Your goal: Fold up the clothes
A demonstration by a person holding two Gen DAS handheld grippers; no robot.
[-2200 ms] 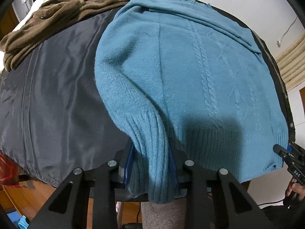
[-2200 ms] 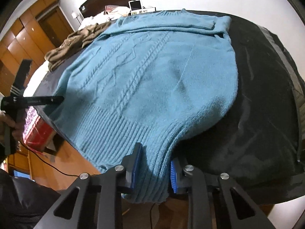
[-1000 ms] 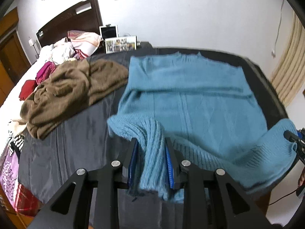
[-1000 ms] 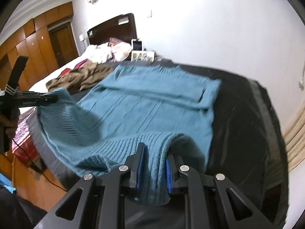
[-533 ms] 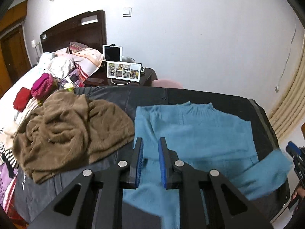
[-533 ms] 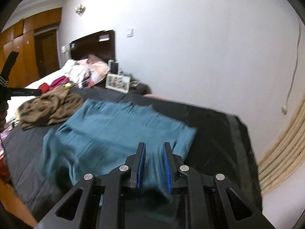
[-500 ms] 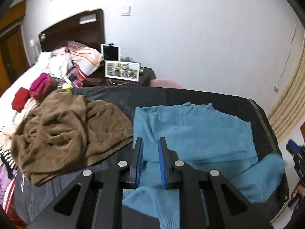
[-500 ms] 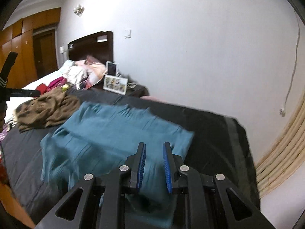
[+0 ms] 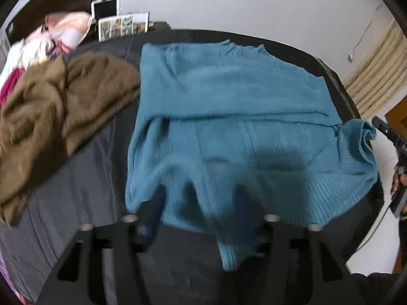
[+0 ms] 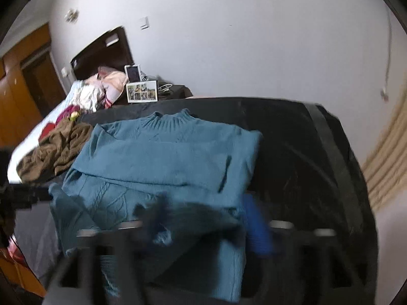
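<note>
The teal sweater (image 9: 229, 117) lay on the dark cover (image 9: 89, 157), collar far, hem bunched nearest both tools — long axis running away. Left gripper (image 9: 201, 211) and right gripper (image 10: 201, 218) stood spread wide, hem draped between, apparently unpinched.

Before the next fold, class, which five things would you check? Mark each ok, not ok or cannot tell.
1. Left gripper open: ok, jaws wide apart.
2. Right gripper open: ok, jaws wide apart.
3. Hem free of both grippers: cannot tell; it lies between the fingers and the view is blurred.
4. Sweater lying flat: not ok; the near hem is rumpled and one corner curls up.
5. Brown garment clear of the sweater: not ok; it butts against the sweater's edge.
</note>
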